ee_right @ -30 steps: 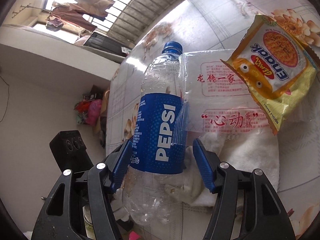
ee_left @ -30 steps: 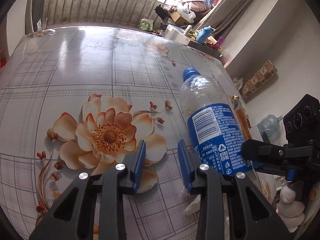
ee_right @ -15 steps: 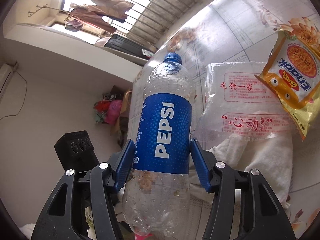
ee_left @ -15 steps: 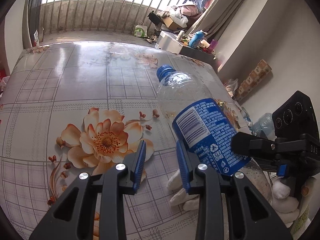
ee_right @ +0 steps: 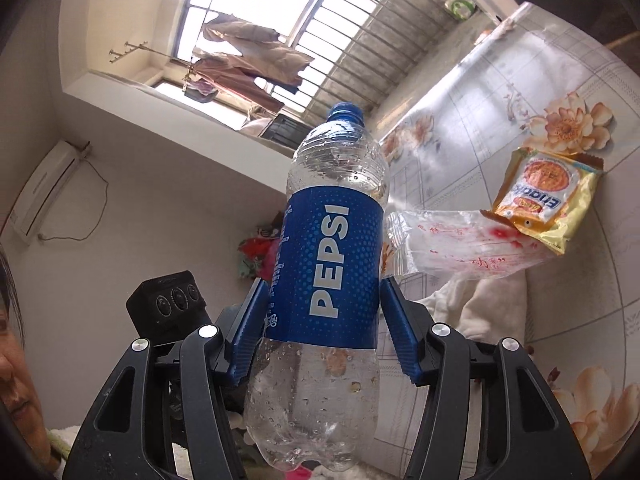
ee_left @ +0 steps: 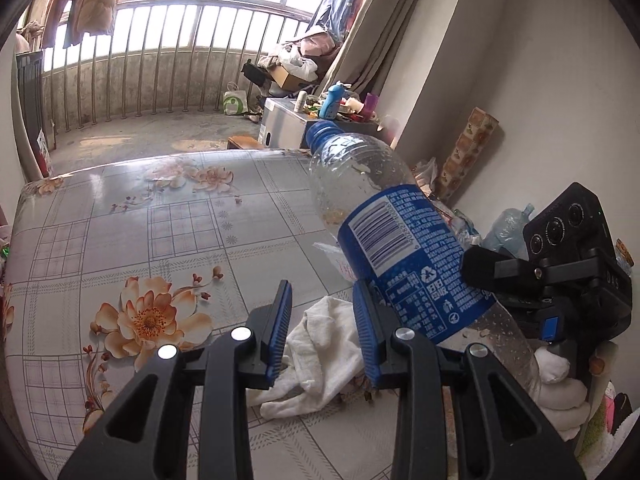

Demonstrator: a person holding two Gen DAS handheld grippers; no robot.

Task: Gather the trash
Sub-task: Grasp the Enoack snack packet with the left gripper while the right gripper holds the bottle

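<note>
From your left wrist view, the bottle (ee_left: 404,248) sits to the right of your left claw (ee_left: 322,330), outside its gap, slanting up with the blue cap toward the balcony. The outer face of the claw's right finger is just beside the blue label; whether they touch cannot be told. Your left claw stands narrowly parted with nothing between its pads; only the white cloth (ee_left: 320,352) on the flowered surface (ee_left: 120,240) shows through the gap. This view alone gives you the barcode side of the label, the balcony railing (ee_left: 160,60), and your right claw (ee_left: 480,272) seen from the side, pressed on the bottle's lower label.

From your right wrist view, the bottle (ee_right: 332,272) stands squarely inside your right claw (ee_right: 322,320), cap up, clear base hanging below the fingers, lifted off the surface (ee_right: 520,92). Both blue pads press the sides of the label at its lower part, so the claw is about half parted and clamped on the bottle. Only here do you see the label's front lettering, a clear plastic bag (ee_right: 460,244) with red print, a yellow noodle packet (ee_right: 548,200) lying on the bag's far end, the cloth (ee_right: 480,304) beneath the bag, and the wall air conditioner (ee_right: 44,188).
</note>
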